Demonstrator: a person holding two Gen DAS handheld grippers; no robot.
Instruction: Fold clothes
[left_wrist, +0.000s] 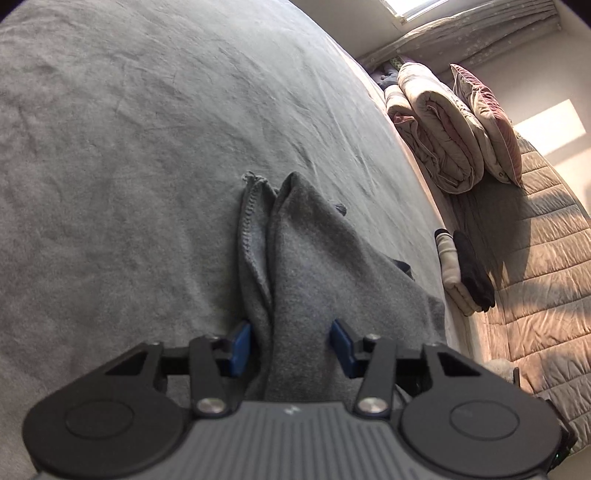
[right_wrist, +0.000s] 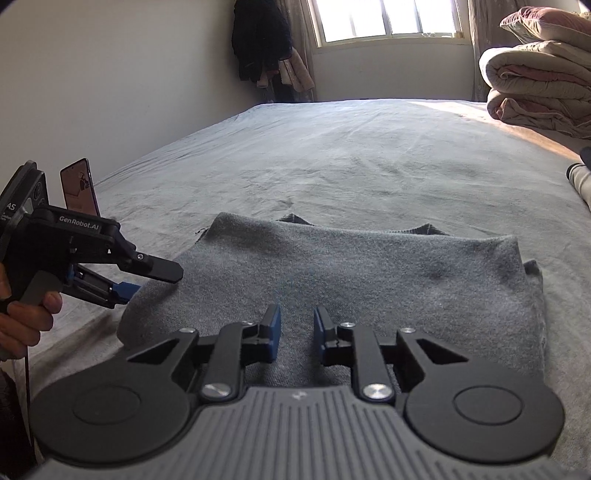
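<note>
A grey knit garment (right_wrist: 369, 273) lies partly folded on the grey bed sheet (right_wrist: 332, 158). In the left wrist view the same garment (left_wrist: 306, 266) runs between the jaws of my left gripper (left_wrist: 291, 341), which stand apart around its bunched edge. In the right wrist view the left gripper (right_wrist: 155, 280) sits at the garment's left edge with cloth between its fingers. My right gripper (right_wrist: 297, 328) is open just above the garment's near edge, with nothing between its blue pads (right_wrist: 274, 328).
A folded duvet (left_wrist: 439, 129) and a pillow (left_wrist: 487, 118) lie at the bed's far side. Folded white and black clothes (left_wrist: 465, 273) lie near the quilted cover (left_wrist: 546, 258). Dark clothes (right_wrist: 258, 40) hang in the corner by the window (right_wrist: 388, 18).
</note>
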